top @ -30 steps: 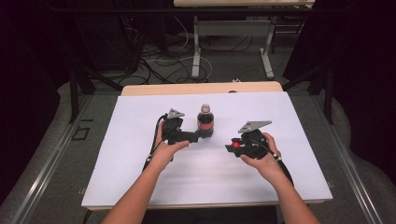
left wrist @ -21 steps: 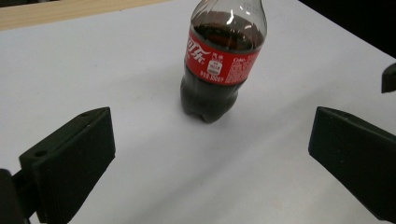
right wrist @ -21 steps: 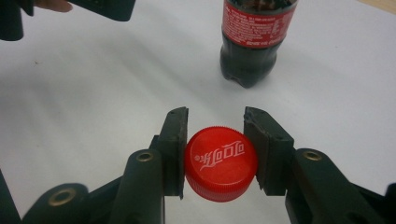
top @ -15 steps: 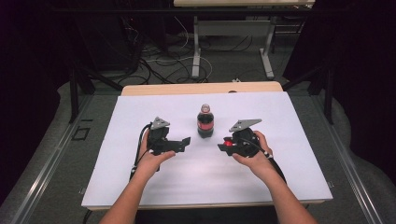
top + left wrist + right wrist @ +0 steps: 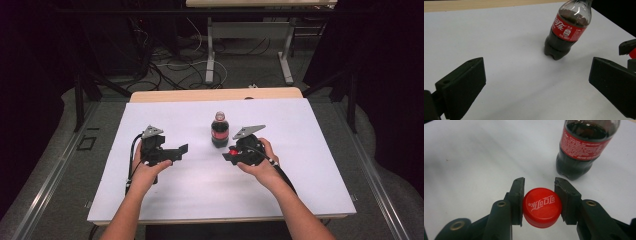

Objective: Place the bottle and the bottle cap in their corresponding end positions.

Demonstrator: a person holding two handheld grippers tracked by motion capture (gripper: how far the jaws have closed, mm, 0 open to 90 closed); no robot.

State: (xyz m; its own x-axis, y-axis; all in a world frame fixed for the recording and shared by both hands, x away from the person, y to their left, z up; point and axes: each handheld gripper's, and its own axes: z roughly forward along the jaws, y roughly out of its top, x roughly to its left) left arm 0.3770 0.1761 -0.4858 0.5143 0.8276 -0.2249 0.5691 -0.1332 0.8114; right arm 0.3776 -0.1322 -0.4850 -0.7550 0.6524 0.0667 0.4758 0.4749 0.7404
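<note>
Standing uncapped bottle (image 5: 219,131) between hand-held grippers, nothing blocking.

A lab or test room: a white-topped table (image 5: 165,200) stands on grey carpet (image 5: 60,175), loose cables (image 5: 170,65) trail across the floor, and metal-legged desks (image 5: 210,55) stand behind in the dark.
</note>
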